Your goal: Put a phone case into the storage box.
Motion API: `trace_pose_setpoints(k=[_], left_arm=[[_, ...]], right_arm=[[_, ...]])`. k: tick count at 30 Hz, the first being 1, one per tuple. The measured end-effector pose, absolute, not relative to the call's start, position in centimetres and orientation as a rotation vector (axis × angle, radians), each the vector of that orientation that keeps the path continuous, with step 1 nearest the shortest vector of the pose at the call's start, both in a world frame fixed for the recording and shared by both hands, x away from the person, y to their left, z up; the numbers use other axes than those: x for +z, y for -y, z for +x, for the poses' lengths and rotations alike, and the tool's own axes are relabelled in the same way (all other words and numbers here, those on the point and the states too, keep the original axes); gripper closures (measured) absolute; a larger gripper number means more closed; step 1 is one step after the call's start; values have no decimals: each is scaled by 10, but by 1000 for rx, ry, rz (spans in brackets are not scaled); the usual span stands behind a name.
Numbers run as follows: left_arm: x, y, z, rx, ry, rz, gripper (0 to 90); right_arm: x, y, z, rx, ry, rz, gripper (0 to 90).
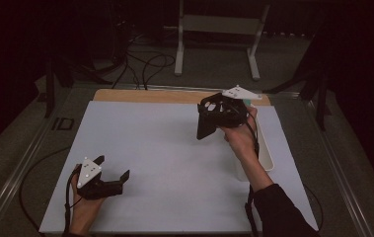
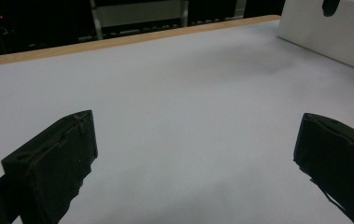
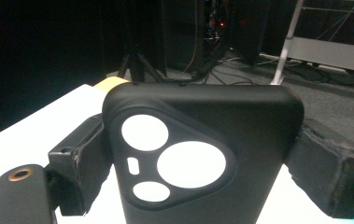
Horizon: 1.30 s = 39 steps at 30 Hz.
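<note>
Phone case (image 3: 202,154) clamped between right fingers (image 3: 79,161).

Pretty dim room: grey carpet floor (image 1: 293,59), black cables (image 1: 145,64) snaking behind the counter (image 1: 150,96), white metal stand (image 1: 219,24) farther back.

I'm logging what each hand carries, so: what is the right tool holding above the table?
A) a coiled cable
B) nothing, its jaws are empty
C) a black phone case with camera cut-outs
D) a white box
C: in the right gripper view, the right tool has its jaws pressed on both sides of a black phone case with round camera cut-outs.
</note>
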<state>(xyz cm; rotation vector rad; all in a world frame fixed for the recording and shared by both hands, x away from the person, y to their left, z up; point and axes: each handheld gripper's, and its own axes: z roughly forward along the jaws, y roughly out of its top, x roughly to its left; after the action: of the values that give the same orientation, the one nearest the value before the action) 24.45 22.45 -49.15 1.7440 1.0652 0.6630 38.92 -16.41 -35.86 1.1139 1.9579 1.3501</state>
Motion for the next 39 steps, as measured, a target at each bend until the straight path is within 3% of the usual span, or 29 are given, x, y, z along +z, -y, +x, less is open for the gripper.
trace_pose_setpoints(k=[39], left_arm=[[-492, -224, 244, 669, -1069, 1746, 5]], right_arm=[[-344, 212, 418, 1270, -1797, 1235, 132]])
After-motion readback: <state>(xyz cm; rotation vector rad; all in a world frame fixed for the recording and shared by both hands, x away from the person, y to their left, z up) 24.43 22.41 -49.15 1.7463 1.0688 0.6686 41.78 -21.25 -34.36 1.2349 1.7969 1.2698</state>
